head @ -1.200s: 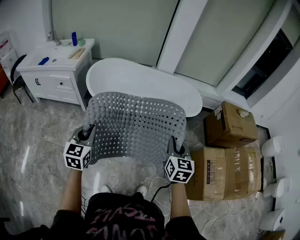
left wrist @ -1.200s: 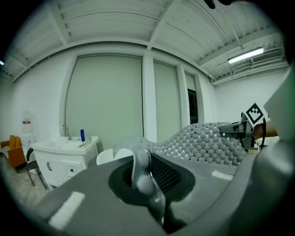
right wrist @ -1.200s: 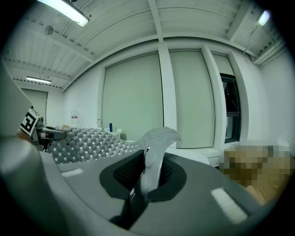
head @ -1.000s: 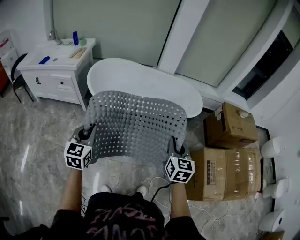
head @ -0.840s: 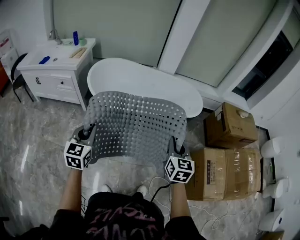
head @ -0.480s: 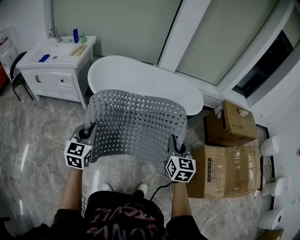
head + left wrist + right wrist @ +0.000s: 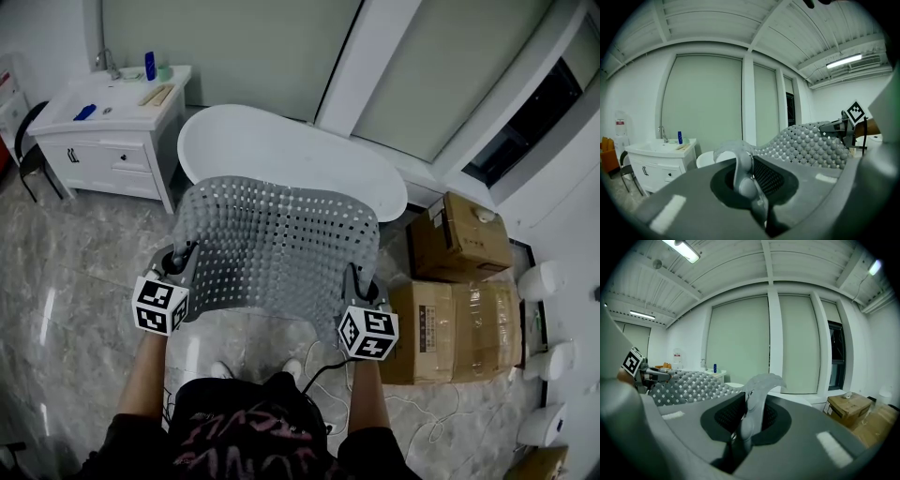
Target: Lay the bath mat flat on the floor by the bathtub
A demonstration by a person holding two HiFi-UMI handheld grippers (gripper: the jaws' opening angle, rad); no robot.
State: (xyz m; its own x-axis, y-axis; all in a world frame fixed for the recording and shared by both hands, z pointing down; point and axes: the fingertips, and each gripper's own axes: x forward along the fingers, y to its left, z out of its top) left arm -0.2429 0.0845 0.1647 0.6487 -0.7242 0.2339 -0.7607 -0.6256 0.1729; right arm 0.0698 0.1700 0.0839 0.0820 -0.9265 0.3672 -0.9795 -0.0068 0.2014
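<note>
Head view: marble floor (image 7: 75,272), no mat on it yet. White bathtub (image 7: 281,155) at the floor's far edge. Grey perforated bath mat (image 7: 277,244), held aloft above the tub's near rim and stretched wide, probably for lowering flat. Left gripper (image 7: 183,255) clamped on the mat's near left corner. Right gripper (image 7: 352,277) pinching the near right corner, jaws just easing apart, edge still between them. Versus the earlier frame: mat and grippers shifted slightly right.
</note>
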